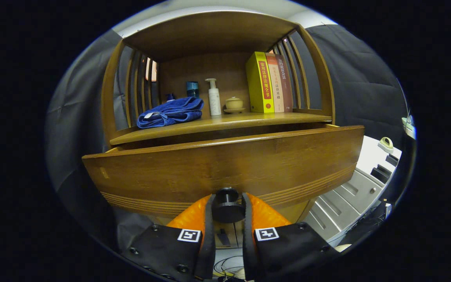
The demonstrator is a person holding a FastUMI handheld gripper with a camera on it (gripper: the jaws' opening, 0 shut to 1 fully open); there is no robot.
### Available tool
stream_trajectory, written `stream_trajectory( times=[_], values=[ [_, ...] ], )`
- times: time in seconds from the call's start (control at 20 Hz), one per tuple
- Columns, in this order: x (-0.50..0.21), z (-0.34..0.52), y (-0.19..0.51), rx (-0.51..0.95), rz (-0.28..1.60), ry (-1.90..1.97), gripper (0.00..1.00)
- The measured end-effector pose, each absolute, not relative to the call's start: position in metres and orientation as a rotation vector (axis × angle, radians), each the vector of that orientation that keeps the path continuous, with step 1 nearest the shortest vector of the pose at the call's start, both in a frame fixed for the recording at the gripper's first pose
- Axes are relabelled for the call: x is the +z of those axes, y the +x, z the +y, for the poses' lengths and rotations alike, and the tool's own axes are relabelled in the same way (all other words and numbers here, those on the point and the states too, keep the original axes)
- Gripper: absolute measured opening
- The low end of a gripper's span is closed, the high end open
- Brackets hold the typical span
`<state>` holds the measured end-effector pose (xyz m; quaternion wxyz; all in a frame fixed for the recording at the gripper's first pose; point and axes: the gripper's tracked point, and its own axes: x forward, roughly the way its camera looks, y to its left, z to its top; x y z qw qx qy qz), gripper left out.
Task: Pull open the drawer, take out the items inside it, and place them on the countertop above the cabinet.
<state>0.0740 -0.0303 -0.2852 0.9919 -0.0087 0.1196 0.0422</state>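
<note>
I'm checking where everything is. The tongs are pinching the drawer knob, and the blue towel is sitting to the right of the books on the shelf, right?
Not quite. In the gripper view the blue towel lies to the left of the books, not the right, with a pump bottle between them. The tongs do pinch the drawer knob.

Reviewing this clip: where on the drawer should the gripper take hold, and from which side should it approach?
Grip the round dark knob low on the middle of the drawer front, coming straight at the front, one finger on each side of it. It is the only part standing proud of the smooth curved panel. The gripper already has both fingers pressed on the knob, and the drawer stands partly pulled out below the countertop.
</note>
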Motion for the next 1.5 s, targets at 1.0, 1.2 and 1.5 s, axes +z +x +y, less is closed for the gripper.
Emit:
stream_trajectory(
  times=[1.0,1.2,1.5],
  values=[
    [-0.291,-0.047,-0.022,0.052,0.312,-0.032,0.37],
    [-0.291,-0.048,-0.031,0.051,0.31,-0.032,0.37],
    [-0.29,-0.046,-0.033,0.052,0.328,-0.039,0.37]
  ],
)
